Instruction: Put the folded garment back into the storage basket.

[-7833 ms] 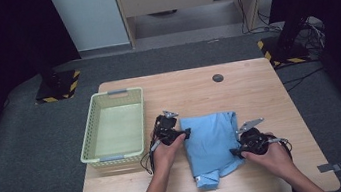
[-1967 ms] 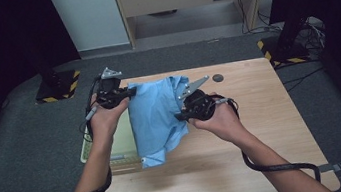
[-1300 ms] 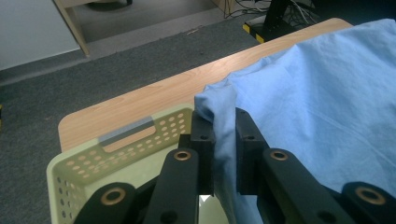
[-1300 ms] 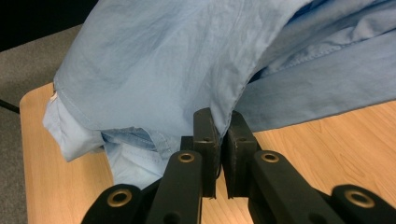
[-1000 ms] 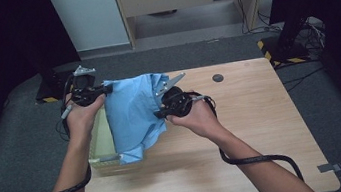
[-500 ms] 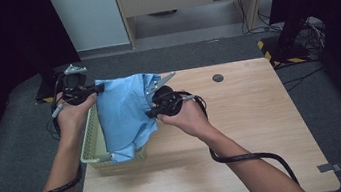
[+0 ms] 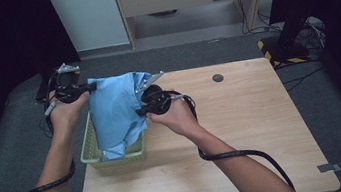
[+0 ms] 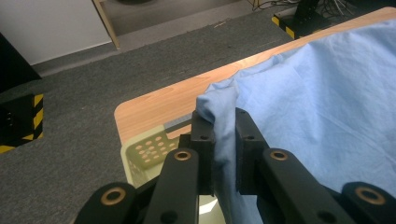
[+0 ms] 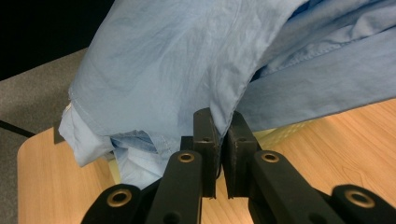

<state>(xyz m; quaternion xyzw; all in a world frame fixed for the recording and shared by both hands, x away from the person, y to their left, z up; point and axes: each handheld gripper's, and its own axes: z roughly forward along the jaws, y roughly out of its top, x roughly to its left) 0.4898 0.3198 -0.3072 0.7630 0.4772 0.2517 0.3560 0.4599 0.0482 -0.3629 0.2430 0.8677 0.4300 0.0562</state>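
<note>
I'm holding a blue shirt point(image 7: 118, 108) over the green basket point(image 7: 116, 156), arms outstretched: left tool point(image 7: 87, 87) & right tool point(image 7: 141, 111) each clamping its fabric above the counter point(image 7: 244, 131).

The person's two forearms come in from the bottom edge of the high view and spread apart as they reach forward. The left hand point(image 7: 64, 113) is raised at the far left, wrapped around the body of the left gripper point(image 7: 87, 87), whose jaws point sideways toward the other hand. The right hand point(image 7: 177, 116) grips the right gripper point(image 7: 139, 111) from behind, jaws aimed left. A dark cable loops off each wrist. In each gripper view the two black jaws stand nearly together, pinching a fold of blue cloth point(image 8: 327, 102) between their pads.
</note>
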